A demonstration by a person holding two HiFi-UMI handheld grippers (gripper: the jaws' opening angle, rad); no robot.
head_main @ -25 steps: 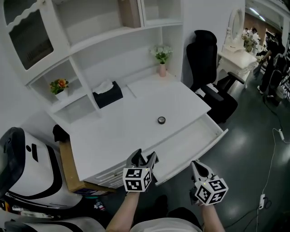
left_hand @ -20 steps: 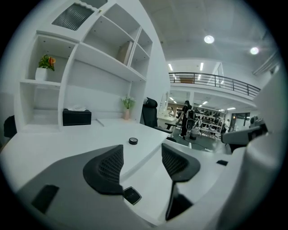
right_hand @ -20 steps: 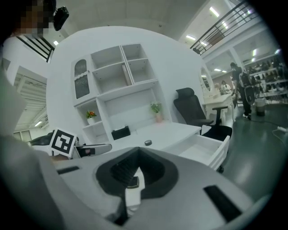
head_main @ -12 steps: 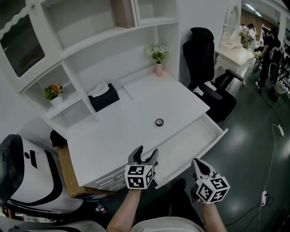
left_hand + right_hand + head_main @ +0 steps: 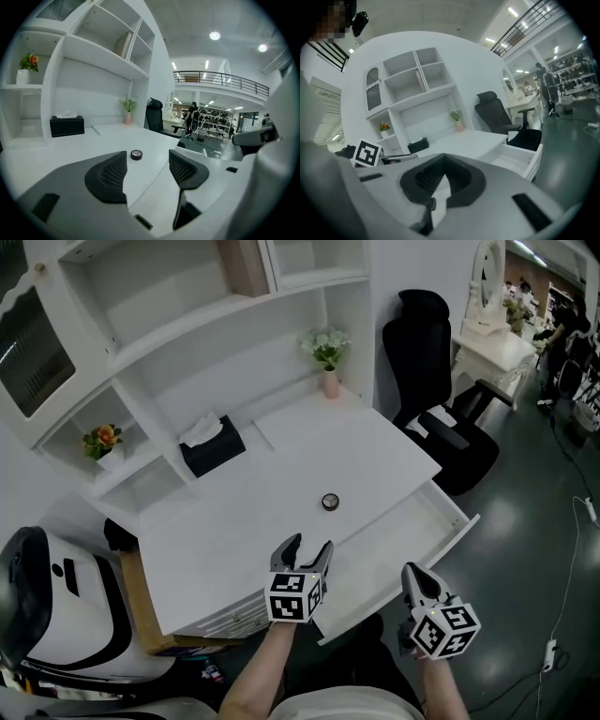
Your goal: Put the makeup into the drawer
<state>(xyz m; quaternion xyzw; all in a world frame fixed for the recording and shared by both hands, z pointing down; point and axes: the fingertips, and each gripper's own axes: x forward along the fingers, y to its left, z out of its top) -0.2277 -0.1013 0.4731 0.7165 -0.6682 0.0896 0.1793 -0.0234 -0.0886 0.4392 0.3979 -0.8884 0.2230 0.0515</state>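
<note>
The makeup, a small round black compact [image 5: 329,502], lies on the white desk [image 5: 281,474] near its front edge. The drawer [image 5: 398,545] under the desk is pulled out, and nothing shows inside it. My left gripper [image 5: 309,547] hovers open over the desk's front edge, a short way before the compact [image 5: 136,154], with nothing between its fingers. My right gripper [image 5: 416,576] is shut and empty, low in front of the drawer's right end. In the right gripper view its pads [image 5: 461,183] meet, and the drawer [image 5: 513,159] lies beyond them.
A black tissue box [image 5: 211,446] and a pink vase of flowers [image 5: 328,357] stand at the back of the desk. A black office chair [image 5: 441,399] is right of the desk. A cardboard box [image 5: 141,587] and a white and black machine [image 5: 47,615] sit to the left.
My left gripper has edged forward toward the compact, still open. The right gripper has hardly moved. The head view has shifted slightly.
</note>
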